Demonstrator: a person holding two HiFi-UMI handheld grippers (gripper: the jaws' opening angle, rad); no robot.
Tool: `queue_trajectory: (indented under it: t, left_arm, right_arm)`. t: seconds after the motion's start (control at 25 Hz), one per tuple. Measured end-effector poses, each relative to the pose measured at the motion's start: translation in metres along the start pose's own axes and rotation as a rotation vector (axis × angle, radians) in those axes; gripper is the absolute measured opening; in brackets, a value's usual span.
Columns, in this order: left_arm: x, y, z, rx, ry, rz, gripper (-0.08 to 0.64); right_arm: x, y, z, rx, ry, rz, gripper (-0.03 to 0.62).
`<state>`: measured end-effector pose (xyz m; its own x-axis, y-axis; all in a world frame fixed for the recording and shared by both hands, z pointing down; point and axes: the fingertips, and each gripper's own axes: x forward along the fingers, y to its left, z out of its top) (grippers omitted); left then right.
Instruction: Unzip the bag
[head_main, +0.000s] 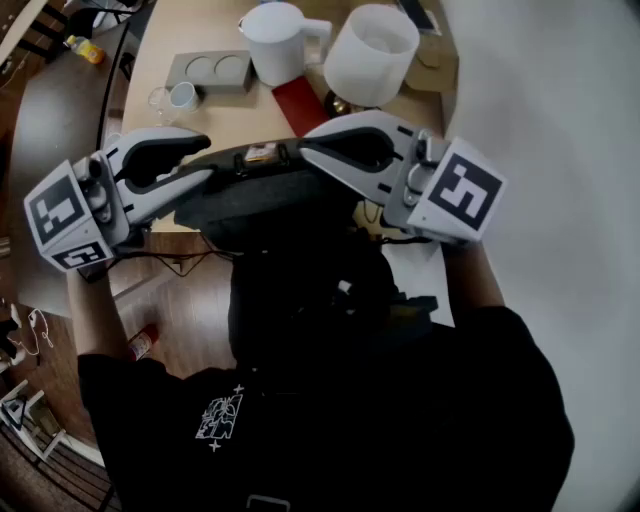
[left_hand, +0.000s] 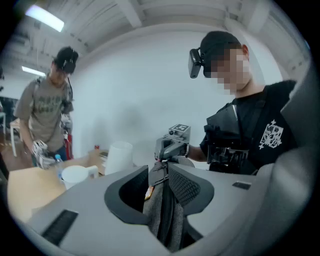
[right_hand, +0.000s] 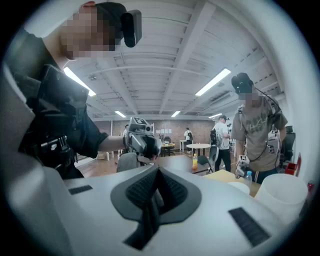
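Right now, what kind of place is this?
Probably a big open lab or workshop: long ceiling lights, a far round table, and another person wearing similar headgear.

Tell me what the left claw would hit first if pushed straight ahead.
The right claw, pinching the zipper pull, faces it just past the grey bag fabric that the left claw clamps. Gap looks short; depth unclear.

Ceiling strip lights (right_hand: 215, 82), fisheye edges, dark corners
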<state>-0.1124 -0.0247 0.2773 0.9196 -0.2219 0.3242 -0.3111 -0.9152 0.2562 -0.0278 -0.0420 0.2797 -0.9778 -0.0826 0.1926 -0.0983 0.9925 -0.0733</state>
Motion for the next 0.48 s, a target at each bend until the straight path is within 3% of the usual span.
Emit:
queue_trajectory:
  t: [0.12,0.24,0.36,0.48]
  left_arm:
    - [0.001,0.003,-0.003,-0.179,0.0,-0.201,0.176]
    - [0.001,0.02,-0.003,-0.437,-0.013,-0.345,0.176]
    - [0.012,0.033,-0.016,-0.674,0.122,-0.44,0.176]
    - [0.022,0.032,-0.02,-0.779,0.263,-0.518,0.176]
  right_arm:
    - [0.001,0.001,0.001,0.004,0.003,0.009,0.025]
    - [0.002,0.002,0.002,0.01,0.002,0.015,0.025]
    - [0.002,0.003,0.001,0.014,0.007,0.026,0.026]
    - [0.002,0.004,0.001,0.024,0.007,0.032,0.025]
